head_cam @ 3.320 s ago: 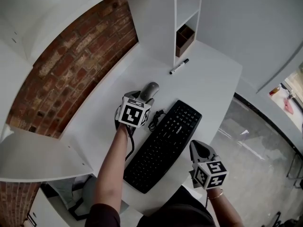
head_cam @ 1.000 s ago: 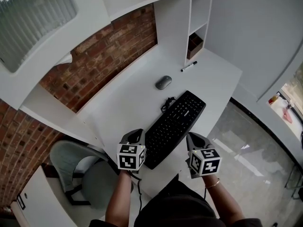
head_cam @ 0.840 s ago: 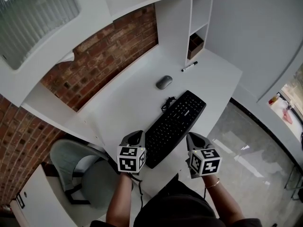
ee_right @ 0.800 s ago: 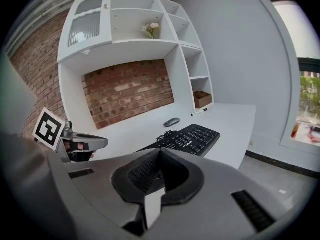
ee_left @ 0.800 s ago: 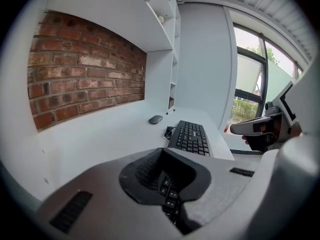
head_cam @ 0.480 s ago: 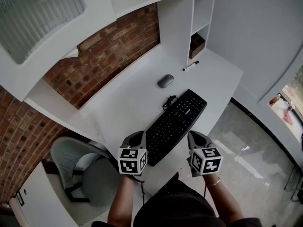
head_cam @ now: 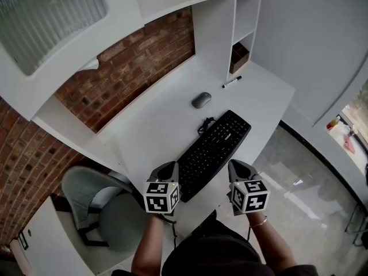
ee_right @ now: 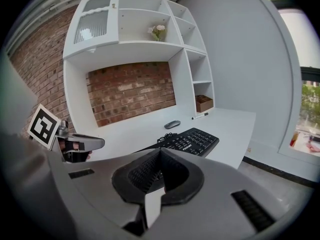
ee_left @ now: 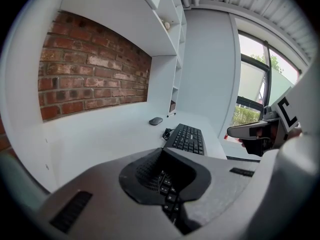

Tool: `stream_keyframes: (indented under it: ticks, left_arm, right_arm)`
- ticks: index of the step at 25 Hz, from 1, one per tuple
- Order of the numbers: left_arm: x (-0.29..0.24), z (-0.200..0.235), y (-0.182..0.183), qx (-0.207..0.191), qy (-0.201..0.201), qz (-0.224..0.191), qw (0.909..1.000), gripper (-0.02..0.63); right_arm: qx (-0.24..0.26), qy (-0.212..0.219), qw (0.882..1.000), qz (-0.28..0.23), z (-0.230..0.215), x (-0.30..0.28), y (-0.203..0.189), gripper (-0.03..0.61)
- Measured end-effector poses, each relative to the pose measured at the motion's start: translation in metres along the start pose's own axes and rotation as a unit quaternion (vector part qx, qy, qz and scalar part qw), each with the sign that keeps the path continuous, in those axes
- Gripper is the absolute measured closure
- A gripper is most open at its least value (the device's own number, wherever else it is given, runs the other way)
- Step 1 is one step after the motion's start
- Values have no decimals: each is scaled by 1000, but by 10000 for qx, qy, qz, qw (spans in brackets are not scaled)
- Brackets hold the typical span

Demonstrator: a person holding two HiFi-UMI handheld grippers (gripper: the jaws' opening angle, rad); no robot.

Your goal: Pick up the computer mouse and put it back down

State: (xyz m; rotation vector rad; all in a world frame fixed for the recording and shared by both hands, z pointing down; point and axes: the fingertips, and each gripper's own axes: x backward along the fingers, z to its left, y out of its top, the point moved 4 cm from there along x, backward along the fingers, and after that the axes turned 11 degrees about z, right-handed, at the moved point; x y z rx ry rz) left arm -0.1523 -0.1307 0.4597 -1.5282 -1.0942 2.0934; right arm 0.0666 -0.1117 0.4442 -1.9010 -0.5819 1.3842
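The grey computer mouse (head_cam: 201, 100) lies on the white desk (head_cam: 155, 125), beyond the far left end of the black keyboard (head_cam: 214, 145). It also shows small in the left gripper view as the mouse (ee_left: 156, 121) and in the right gripper view as the mouse (ee_right: 172, 124). My left gripper (head_cam: 167, 167) hovers at the desk's near edge by the keyboard's near corner, shut and empty; its jaws meet (ee_left: 162, 150). My right gripper (head_cam: 237, 164) sits level with it on the keyboard's right, also shut with nothing in it (ee_right: 160, 151). Both are far from the mouse.
A black marker pen (head_cam: 232, 81) lies near the shelf unit, where a brown box (head_cam: 238, 56) sits in a low cubby. A coiled cable (head_cam: 206, 123) rests at the keyboard's far edge. A grey chair (head_cam: 103, 211) stands below left of the desk.
Since the earliest frame my left gripper has drawn back from the mouse to the desk's near edge, and the mouse lies alone. Over the last second neither gripper visibly moved.
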Motion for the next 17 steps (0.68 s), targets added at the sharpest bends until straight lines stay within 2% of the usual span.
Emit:
stream_keyframes:
  ticks: [17]
  left_arm:
    - [4,-5,0,25,36,-22,10000,604]
  right_arm:
    - [43,113,9999,-76,1,5,2,574]
